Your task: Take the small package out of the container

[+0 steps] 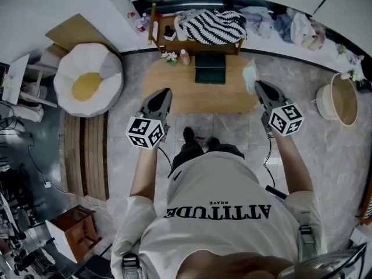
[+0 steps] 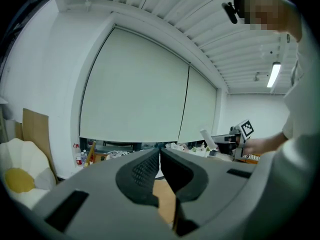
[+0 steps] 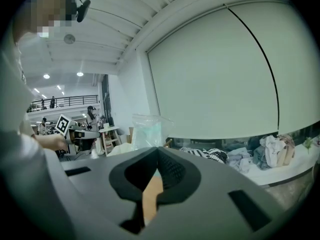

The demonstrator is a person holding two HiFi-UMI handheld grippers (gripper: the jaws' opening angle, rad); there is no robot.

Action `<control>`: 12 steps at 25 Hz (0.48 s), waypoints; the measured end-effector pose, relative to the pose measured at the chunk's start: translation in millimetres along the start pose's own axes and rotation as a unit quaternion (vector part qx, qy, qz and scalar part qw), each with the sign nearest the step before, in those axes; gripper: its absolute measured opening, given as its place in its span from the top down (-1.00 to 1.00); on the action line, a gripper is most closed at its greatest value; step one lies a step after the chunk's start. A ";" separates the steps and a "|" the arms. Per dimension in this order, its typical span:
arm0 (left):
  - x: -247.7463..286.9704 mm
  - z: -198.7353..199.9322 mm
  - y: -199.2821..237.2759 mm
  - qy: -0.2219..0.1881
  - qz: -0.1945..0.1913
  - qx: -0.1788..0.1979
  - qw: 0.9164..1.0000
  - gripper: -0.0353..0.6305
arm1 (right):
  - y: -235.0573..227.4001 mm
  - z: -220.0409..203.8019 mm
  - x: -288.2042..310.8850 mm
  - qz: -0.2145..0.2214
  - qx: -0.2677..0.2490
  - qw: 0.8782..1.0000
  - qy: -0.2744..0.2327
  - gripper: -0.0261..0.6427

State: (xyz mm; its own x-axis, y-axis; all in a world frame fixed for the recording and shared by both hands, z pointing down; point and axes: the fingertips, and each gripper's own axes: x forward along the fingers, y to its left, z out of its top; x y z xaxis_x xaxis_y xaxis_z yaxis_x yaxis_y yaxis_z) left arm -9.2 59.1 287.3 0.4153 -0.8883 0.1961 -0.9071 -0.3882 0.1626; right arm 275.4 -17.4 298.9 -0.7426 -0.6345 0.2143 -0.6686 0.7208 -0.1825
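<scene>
The small package [image 3: 147,130], a limp clear bag with something pale green inside, is out of the container and held in the air over the right end of the low wooden table [image 1: 192,97]. Your right gripper [image 1: 257,86] has its jaws pinched together on the bag's lower edge only, so most of the bag stands free above the tips. The dark container [image 1: 210,68] sits at the far middle of the table, apart from the bag. Your left gripper [image 1: 167,92] hovers over the table's near left side, jaws together on nothing.

The main risk, as I judge it, is the thin grip. Slick plastic caught by one edge can slide out if you swing or tilt the gripper quickly. The bag would then drop onto the table, or past its right end to the tiled floor [image 1: 232,127]. The loose bag may also flop over and hide the spot where you mean to set it down. With the left jaws closed, you have no ready catch.
</scene>
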 end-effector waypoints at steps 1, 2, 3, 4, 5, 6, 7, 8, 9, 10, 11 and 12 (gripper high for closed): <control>-2.9 2.2 0.9 -0.002 0.000 -0.001 1.000 0.82 | 2.6 1.5 0.3 0.000 0.001 1.000 -0.002 0.86; -5.6 4.0 2.1 -0.004 0.000 -0.001 1.000 0.82 | 5.1 3.1 0.9 0.000 0.001 1.000 -0.005 0.86; -8.2 5.2 3.5 -0.006 -0.001 0.000 1.000 0.82 | 7.7 4.6 1.8 0.000 0.001 1.000 -0.008 0.86; -10.7 5.7 5.3 -0.007 -0.001 0.000 1.000 0.82 | 10.3 5.8 3.0 -0.001 0.002 1.000 -0.010 0.86; -13.2 6.0 7.6 -0.008 -0.002 0.001 1.000 0.82 | 13.0 7.0 4.4 -0.002 0.002 1.000 -0.013 0.86; -15.6 6.2 10.3 -0.008 -0.003 0.001 1.000 0.82 | 15.8 8.4 6.0 -0.004 0.002 1.000 -0.015 0.86; -18.1 6.8 13.4 -0.009 -0.004 0.002 1.000 0.82 | 18.7 10.1 7.7 -0.006 0.001 1.000 -0.017 0.86; -20.6 7.5 17.0 -0.010 -0.005 0.002 1.000 0.82 | 21.7 11.8 9.5 -0.008 0.000 1.000 -0.019 0.86; -23.2 8.3 20.9 -0.010 -0.006 0.003 1.000 0.82 | 24.6 13.5 11.4 -0.011 0.000 1.000 -0.021 0.86; -25.7 9.2 25.2 -0.010 -0.007 0.003 1.000 0.82 | 27.5 15.0 13.5 -0.014 0.000 1.000 -0.023 0.86; -28.2 10.1 30.0 -0.010 -0.007 0.004 1.000 0.82 | 30.3 16.5 15.7 -0.017 0.000 1.000 -0.025 0.86; -30.8 10.8 34.9 -0.009 -0.008 0.004 1.000 0.82 | 33.3 17.8 17.7 -0.020 0.001 0.999 -0.027 0.86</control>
State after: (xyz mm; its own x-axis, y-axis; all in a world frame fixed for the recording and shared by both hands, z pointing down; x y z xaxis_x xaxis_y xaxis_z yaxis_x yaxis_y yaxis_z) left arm -54.3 70.2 276.5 0.4280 -0.8864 0.1764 -0.9012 -0.4039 0.1572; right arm 239.3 -9.6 279.5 -0.7168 -0.6762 0.1700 -0.6972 0.6948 -0.1765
